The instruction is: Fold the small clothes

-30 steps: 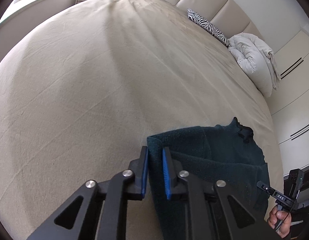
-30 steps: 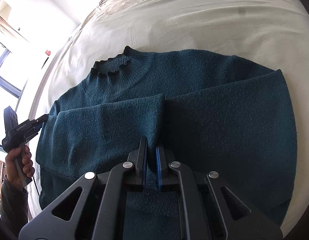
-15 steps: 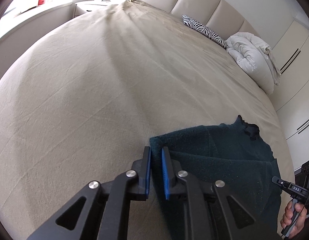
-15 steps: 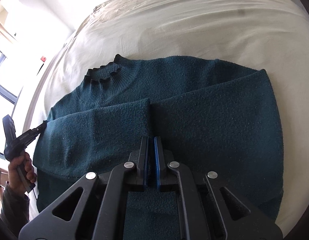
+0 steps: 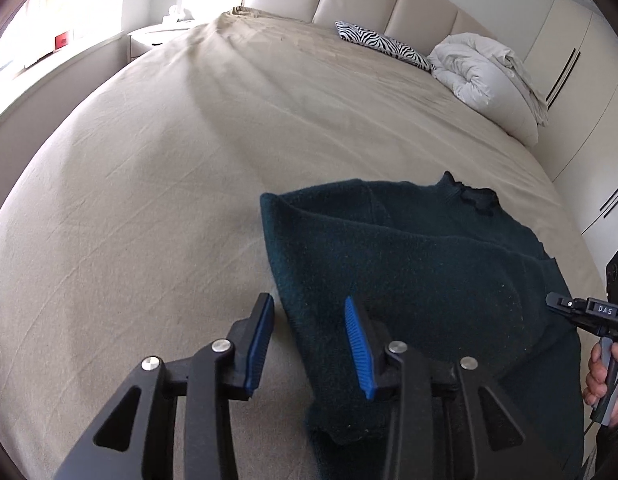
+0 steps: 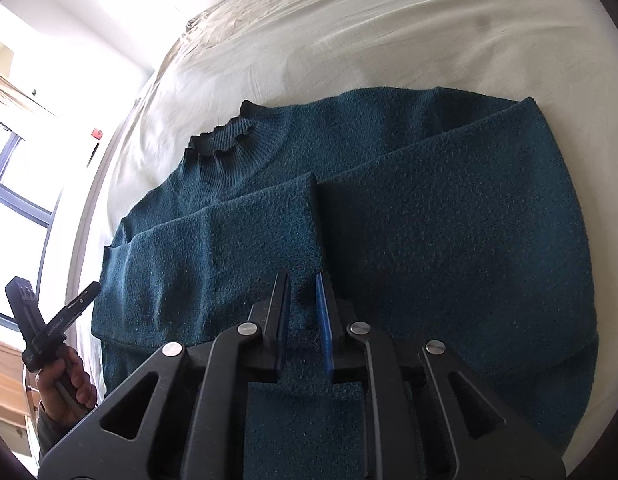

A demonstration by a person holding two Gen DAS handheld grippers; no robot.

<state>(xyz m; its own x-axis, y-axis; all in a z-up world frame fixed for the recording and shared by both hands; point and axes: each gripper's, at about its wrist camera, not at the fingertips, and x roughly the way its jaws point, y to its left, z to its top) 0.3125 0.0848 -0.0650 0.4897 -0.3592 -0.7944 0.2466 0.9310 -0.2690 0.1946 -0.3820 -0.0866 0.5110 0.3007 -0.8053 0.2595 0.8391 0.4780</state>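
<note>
At the bottom of both wrist views, each pair of tongs has just been opening: the left tongs (image 5: 309, 344) stand moderately wide astride the sweater's (image 6: 429, 220) folded side edge without pressing it, the right tongs (image 6: 303, 316) narrowly parted over its middle. Farther up, the teal sweater lies flat on the bed (image 5: 189, 140), sleeves folded in, collar toward the frames' top.

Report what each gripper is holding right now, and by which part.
Nothing is held. The left gripper has just been opening, with the sweater's folded edge loose between its pads. The right gripper has just been opening above the folded sleeves, gripping nothing.
</note>
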